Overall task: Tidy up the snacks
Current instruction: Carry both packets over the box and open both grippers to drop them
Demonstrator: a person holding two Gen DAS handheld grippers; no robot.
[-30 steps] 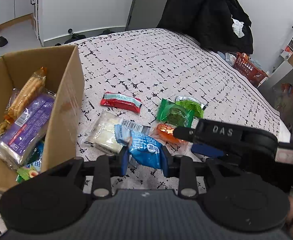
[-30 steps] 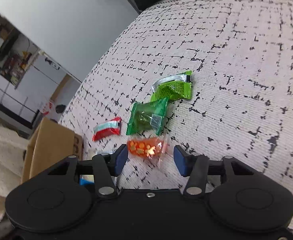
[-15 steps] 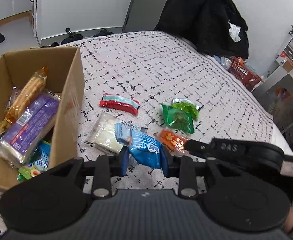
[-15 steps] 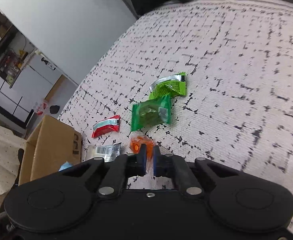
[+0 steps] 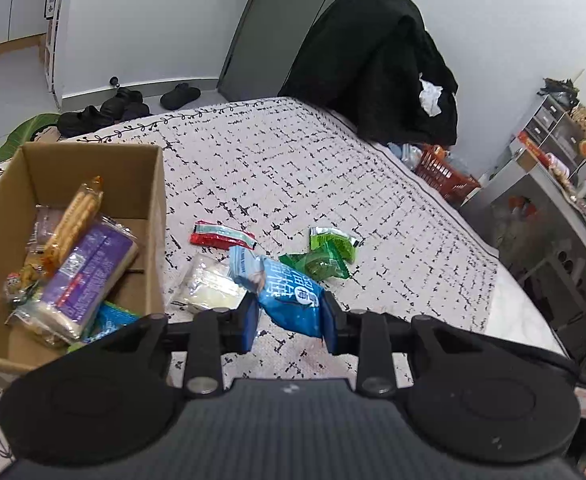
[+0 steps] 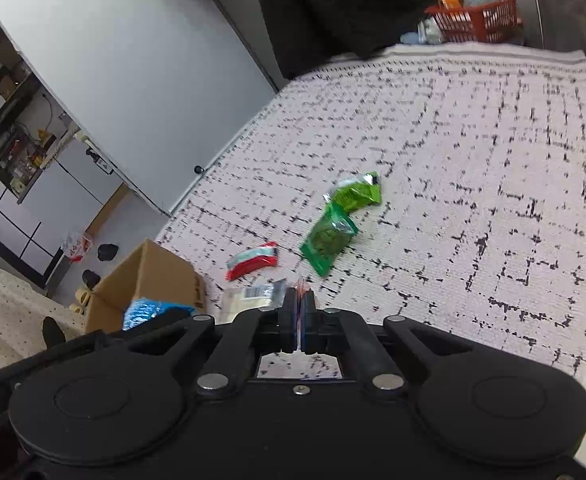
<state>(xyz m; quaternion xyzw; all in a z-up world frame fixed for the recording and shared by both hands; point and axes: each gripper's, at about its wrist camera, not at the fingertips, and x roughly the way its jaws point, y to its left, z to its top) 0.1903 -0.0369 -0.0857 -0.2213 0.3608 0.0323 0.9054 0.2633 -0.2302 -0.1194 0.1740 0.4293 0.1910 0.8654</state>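
My left gripper (image 5: 291,320) is shut on a blue snack packet (image 5: 283,286) and holds it above the patterned bedspread (image 5: 293,172), just right of the open cardboard box (image 5: 155,216). The box holds a purple packet (image 5: 85,280), a biscuit roll (image 5: 75,216) and other snacks. My right gripper (image 6: 300,312) is shut on an orange snack wrapper (image 6: 301,285); only its thin edge shows between the pads. On the bedspread lie a red packet (image 5: 221,236), a white packet (image 5: 209,288) and two green packets (image 5: 319,262).
A black coat (image 5: 373,64) hangs at the far end of the bed. A red basket (image 5: 441,172) and metal shelves (image 5: 553,168) stand on the right. Shoes (image 5: 105,110) lie on the floor beyond the box. The bed edge runs along the right.
My right gripper closed on the orange wrapper and lifted it off the bedspread, leaving the left view. My left gripper rose with the blue packet.
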